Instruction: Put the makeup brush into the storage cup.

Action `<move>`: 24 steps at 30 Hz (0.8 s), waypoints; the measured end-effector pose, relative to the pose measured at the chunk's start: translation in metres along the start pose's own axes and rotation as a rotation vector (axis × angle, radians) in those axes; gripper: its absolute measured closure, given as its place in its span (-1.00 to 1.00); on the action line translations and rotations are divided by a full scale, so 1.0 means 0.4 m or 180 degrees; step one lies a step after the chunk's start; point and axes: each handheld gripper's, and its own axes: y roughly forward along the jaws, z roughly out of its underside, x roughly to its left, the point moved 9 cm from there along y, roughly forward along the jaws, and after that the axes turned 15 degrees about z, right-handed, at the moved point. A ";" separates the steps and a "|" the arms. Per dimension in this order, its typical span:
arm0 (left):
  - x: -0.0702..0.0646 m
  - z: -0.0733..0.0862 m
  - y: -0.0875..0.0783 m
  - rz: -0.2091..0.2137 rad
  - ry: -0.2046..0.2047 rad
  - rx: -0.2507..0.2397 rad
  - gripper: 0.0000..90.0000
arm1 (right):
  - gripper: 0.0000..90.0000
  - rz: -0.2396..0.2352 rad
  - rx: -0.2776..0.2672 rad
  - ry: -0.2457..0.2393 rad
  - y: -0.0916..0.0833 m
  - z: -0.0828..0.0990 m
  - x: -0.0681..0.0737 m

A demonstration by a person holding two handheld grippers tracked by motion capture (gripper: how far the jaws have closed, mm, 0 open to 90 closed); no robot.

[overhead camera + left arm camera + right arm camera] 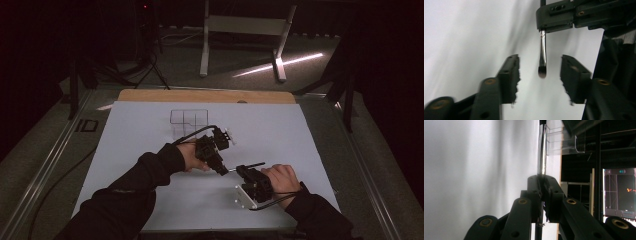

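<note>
Jaws of the right gripper (541,192) clamp a small makeup brush (542,57) by its metal ferrule above the white desk (280,135). From the left gripper view, the left gripper (540,75) stands wide open, bristles hanging between its jaws. Behind, the high view shows a clear compartment box (188,121).

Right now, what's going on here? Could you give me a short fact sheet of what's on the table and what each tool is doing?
surface: white sheet on a table
brush: small, metal ferrule, dark bristle tip, held off the sheet
right gripper: shut on the brush
left gripper: open, fingers either side of the bristle tip, not touching it
clear box: compartmented, at the sheet's far side, apart from both grippers
</note>
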 end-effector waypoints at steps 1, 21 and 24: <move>-0.001 0.004 -0.006 0.0003 0.0019 -0.0031 0.04 | 0.86 0.0016 0.0008 0.0029 0.000 0.002 -0.003; 0.021 0.066 -0.080 -0.0124 0.0098 -0.0866 -0.96 | 0.86 0.0092 -0.0047 0.0955 -0.013 0.039 -0.115; 0.028 0.075 -0.083 -0.0201 0.0147 -0.1004 -0.96 | 0.86 0.0078 -0.0094 0.1271 -0.017 0.038 -0.133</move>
